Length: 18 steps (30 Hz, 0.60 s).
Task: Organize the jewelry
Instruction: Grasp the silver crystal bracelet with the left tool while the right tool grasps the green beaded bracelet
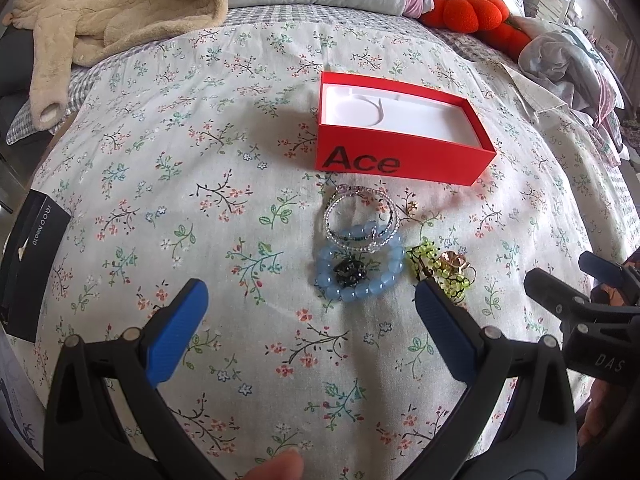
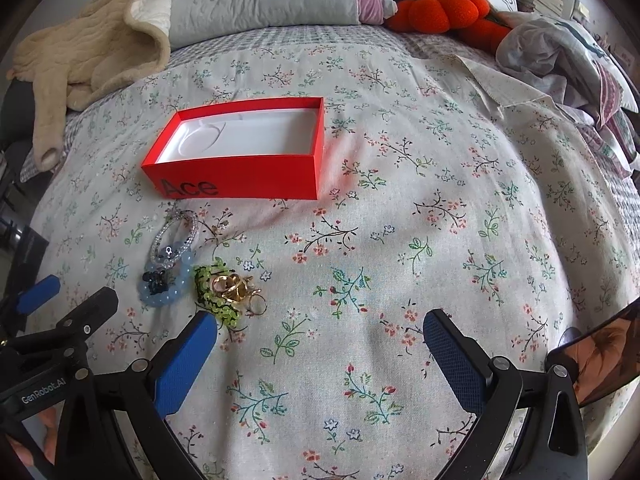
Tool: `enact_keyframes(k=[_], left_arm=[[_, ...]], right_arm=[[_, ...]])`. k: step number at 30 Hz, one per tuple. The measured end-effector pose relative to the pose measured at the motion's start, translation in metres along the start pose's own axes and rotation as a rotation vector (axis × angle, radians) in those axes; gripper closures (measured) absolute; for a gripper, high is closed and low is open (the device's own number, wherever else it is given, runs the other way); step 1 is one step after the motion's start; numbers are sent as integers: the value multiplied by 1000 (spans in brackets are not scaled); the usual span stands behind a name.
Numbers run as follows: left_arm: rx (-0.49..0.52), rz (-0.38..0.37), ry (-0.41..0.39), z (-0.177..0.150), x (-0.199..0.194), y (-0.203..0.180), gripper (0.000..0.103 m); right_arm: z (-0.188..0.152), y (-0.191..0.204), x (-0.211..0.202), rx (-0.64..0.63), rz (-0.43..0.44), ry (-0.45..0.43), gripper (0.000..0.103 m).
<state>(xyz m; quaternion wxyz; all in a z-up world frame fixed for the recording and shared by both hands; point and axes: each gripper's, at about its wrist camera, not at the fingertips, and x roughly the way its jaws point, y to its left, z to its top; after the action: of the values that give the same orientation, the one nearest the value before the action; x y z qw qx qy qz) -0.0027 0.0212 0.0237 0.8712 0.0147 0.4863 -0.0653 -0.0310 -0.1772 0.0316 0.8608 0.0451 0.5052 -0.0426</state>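
one red box, three bracelets, two boxes total

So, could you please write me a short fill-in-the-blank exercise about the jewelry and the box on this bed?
1. The word printed on the red box is ____.
2. The inside of the box is the colour ____.
3. The bracelet of big round beads is pale ____ in colour.
4. The left gripper and the right gripper both have their jaws ____.

Missing words: Ace; white; blue; open
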Motion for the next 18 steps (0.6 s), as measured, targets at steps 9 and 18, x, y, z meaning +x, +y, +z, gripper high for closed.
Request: enact_keyframes(k=[9, 18], left_arm=[[49, -62, 39, 32, 11, 6, 0], [-98, -212, 149, 46, 58, 29, 15]], right_arm=[[35, -13, 8, 36, 9, 50, 0], [48, -14, 45, 81, 104, 169, 0]])
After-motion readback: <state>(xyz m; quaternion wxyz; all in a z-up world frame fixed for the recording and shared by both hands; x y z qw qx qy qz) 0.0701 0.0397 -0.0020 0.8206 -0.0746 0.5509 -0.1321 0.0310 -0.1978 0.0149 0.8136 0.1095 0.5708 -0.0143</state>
